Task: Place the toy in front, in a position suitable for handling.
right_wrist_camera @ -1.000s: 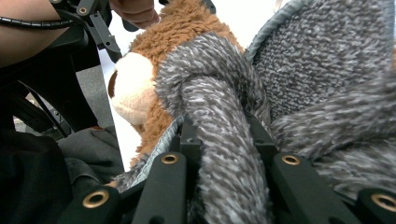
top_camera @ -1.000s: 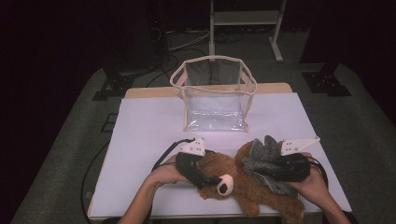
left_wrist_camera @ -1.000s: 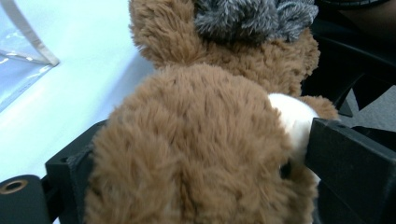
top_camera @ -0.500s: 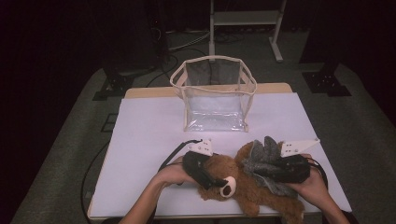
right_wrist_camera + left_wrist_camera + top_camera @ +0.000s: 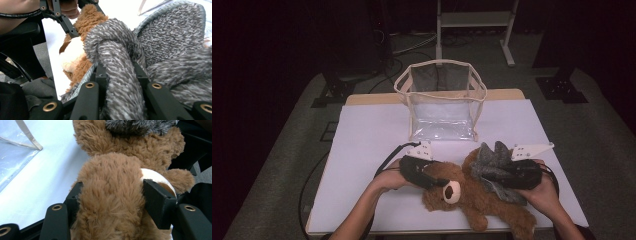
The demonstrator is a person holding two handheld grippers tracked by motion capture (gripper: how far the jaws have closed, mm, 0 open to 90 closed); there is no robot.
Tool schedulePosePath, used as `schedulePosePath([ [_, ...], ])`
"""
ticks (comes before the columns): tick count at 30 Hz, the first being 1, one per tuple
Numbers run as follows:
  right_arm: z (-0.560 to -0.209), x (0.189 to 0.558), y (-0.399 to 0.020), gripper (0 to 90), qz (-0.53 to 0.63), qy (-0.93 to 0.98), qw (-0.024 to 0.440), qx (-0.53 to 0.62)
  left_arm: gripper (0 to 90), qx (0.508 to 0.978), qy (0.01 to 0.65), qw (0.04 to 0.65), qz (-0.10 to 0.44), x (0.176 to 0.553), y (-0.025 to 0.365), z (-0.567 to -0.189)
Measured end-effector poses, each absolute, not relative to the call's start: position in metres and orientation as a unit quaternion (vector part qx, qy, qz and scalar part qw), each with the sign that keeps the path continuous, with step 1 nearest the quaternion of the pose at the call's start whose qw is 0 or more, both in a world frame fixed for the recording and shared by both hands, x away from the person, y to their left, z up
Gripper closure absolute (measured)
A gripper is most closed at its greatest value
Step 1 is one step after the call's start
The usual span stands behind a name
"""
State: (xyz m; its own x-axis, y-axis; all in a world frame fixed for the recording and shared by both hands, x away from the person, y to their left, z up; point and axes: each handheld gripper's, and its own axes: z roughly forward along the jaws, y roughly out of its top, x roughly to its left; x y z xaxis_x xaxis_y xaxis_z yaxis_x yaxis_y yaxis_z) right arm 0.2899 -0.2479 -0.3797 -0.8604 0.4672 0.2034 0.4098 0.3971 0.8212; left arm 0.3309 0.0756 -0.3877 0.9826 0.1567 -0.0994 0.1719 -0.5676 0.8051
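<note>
A brown teddy bear (image 5: 472,197) lies on the white table near the front edge, with a grey fuzzy garment (image 5: 492,162) over its upper body. My left gripper (image 5: 437,181) comes in from the left. Its jaws have just been closing and now press on both sides of the bear's head (image 5: 110,195), the fingers (image 5: 156,200) sunk into the fur beside the white muzzle. My right gripper (image 5: 499,172) is shut on a thick fold of the grey garment (image 5: 117,50). In the right gripper view, the bear (image 5: 87,20) and my left gripper (image 5: 62,15) lie beyond that fold.
A clear plastic bag (image 5: 442,105) with beige trim stands open-topped at the back middle of the table (image 5: 372,130), a short way behind the bear. Its corner (image 5: 15,152) shows in the left gripper view. Black cables trail off the table's left side.
My left gripper has slid right onto the bear's head and its jaws have closed on it. The right gripper and the grey garment have stayed put.
</note>
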Motion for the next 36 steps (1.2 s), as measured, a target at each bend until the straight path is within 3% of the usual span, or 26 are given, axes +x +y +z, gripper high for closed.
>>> schedulePosePath([
  [5,-0.377,0.289,-0.247,73.0,0.472,0.844,0.022,0.253,31.8,0.875,0.092,0.475,-0.036,0.333,0.083,-0.388],
  [11,-0.379,0.281,-0.248,73.9,0.455,0.857,0.010,0.242,32.3,0.882,0.085,0.463,-0.023,0.333,0.092,-0.382],
  [15,-0.382,0.276,-0.248,74.5,0.452,0.861,-0.003,0.233,15.4,0.881,0.102,0.460,-0.046,0.334,0.088,-0.394],
  [18,-0.383,0.274,-0.249,74.5,0.452,0.862,-0.007,0.231,9.5,0.879,0.101,0.461,-0.060,0.335,0.083,-0.399],
  [19,-0.385,0.272,-0.251,74.5,0.456,0.859,-0.010,0.231,10.1,0.879,0.096,0.462,-0.069,0.335,0.080,-0.400],
  [21,-0.386,0.272,-0.252,74.4,0.461,0.856,-0.012,0.233,22.2,0.879,0.082,0.460,-0.092,0.334,0.076,-0.403],
  [25,-0.385,0.275,-0.253,73.7,0.471,0.849,0.000,0.241,48.0,0.888,0.081,0.450,-0.042,0.332,0.077,-0.394],
  [28,-0.383,0.282,-0.252,73.2,0.481,0.840,0.009,0.250,53.7,0.890,0.090,0.447,-0.019,0.337,0.080,-0.387],
  [36,-0.376,0.305,-0.233,73.5,0.487,0.840,0.012,0.239,57.8,0.895,0.099,0.435,0.020,0.351,0.097,-0.370],
])
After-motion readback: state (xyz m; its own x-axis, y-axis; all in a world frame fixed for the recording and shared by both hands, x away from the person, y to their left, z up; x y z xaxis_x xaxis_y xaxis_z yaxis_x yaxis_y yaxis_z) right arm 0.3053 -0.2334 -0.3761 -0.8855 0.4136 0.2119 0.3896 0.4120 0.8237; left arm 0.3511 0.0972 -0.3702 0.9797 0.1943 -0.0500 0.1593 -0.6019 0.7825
